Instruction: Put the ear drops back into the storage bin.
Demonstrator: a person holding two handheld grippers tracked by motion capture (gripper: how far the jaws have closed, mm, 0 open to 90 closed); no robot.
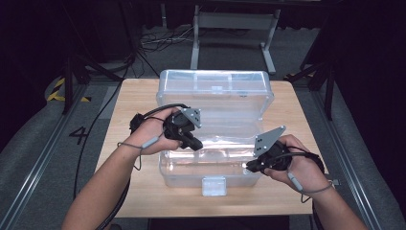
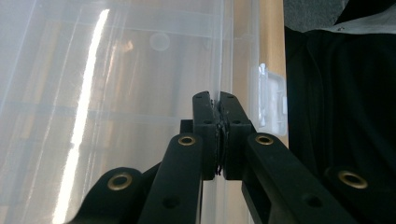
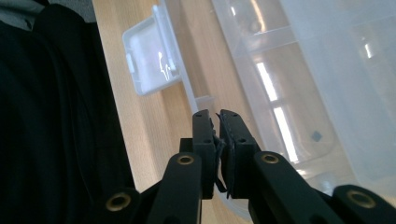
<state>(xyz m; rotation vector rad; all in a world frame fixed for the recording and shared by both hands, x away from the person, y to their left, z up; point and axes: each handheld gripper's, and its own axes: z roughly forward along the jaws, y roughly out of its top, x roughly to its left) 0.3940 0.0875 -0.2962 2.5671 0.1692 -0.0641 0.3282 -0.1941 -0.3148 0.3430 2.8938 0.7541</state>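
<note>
A large clear plastic storage box (image 1: pixel 215 143) stands open mid-desk on the light wooden desk (image 1: pixel 139 96), its lid raised at the far side. The left gripper (image 1: pixel 197 145) is clenched on the box's left rim. The right gripper (image 1: pixel 249 166), jaws nearly together, pinches the right rim. Nothing can be made out inside the box.
</note>
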